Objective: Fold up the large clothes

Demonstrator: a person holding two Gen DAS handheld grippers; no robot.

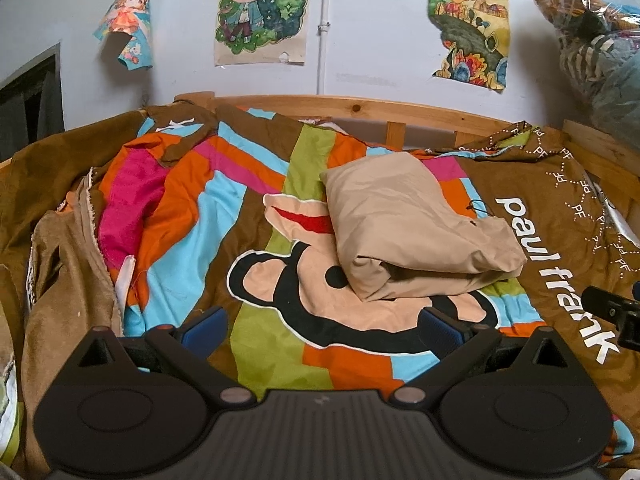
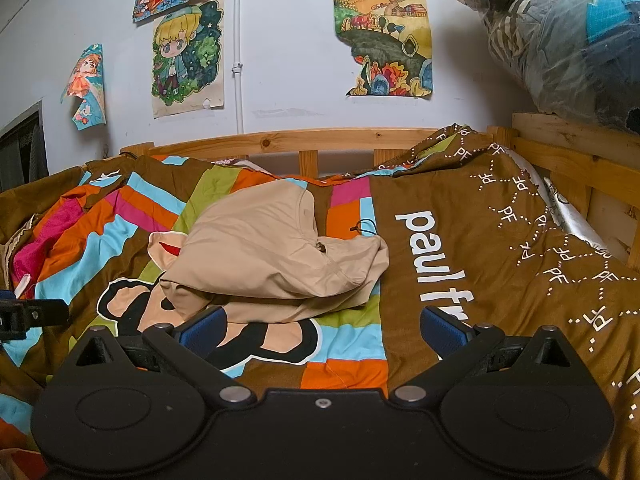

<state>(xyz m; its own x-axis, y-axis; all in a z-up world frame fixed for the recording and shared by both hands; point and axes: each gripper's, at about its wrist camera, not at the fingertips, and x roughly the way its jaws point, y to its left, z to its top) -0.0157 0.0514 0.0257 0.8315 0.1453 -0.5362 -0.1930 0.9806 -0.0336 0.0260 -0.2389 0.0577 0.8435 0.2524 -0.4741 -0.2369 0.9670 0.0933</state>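
garment (image 1: 416,232) folded on the bedspread (image 1: 256,240)
left hand-held gripper (image 1: 324,326) and right hand-held gripper (image 2: 322,326) both spread apart, holding nothing, near it.

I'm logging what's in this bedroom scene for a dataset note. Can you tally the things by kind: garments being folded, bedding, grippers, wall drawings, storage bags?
Folded beige garment: 1
Paul Frank duvet cover: 1
Grippers, both open: 2, left gripper and right gripper
Wall drawings in the left wrist view: 3, blond character, landscape, curled girl drawing
Clear plastic bag of clothes: 1
Total: 8
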